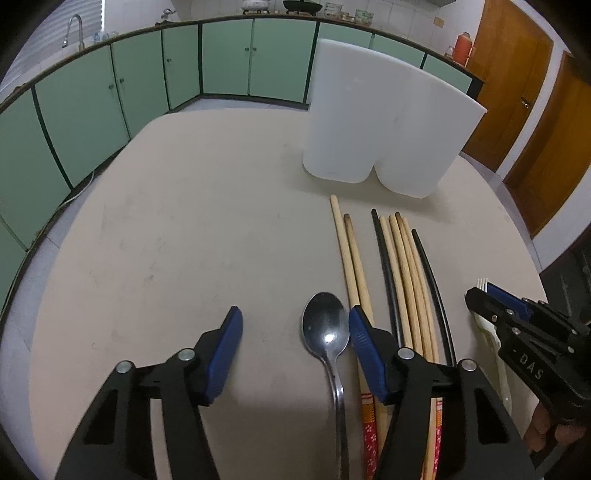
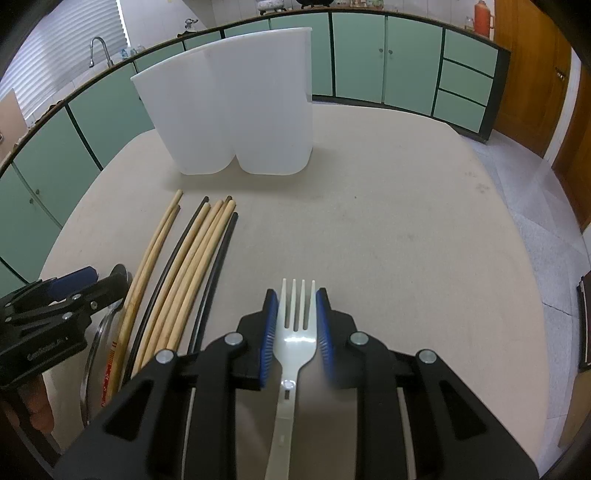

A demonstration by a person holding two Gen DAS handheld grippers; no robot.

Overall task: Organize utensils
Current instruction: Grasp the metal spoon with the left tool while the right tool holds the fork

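A metal spoon [image 1: 327, 332] lies on the beige table [image 1: 192, 229] between the open fingers of my left gripper [image 1: 295, 328], closer to the right finger. Several wooden and black chopsticks [image 1: 402, 266] lie side by side to its right. A white two-compartment holder [image 1: 380, 122] stands upright beyond them. In the right wrist view my right gripper [image 2: 295, 310] has its blue pads [image 2: 270, 325] at both sides of a white plastic fork [image 2: 297, 325]; contact is not clear. The chopsticks [image 2: 192, 251] and the holder [image 2: 236, 99] lie to its left.
Green kitchen cabinets [image 1: 92, 99] curve behind the table, with a sink tap [image 1: 75, 27] at far left and wooden doors [image 1: 517, 92] at right. The right gripper's body [image 1: 528, 332] shows at the right edge of the left wrist view.
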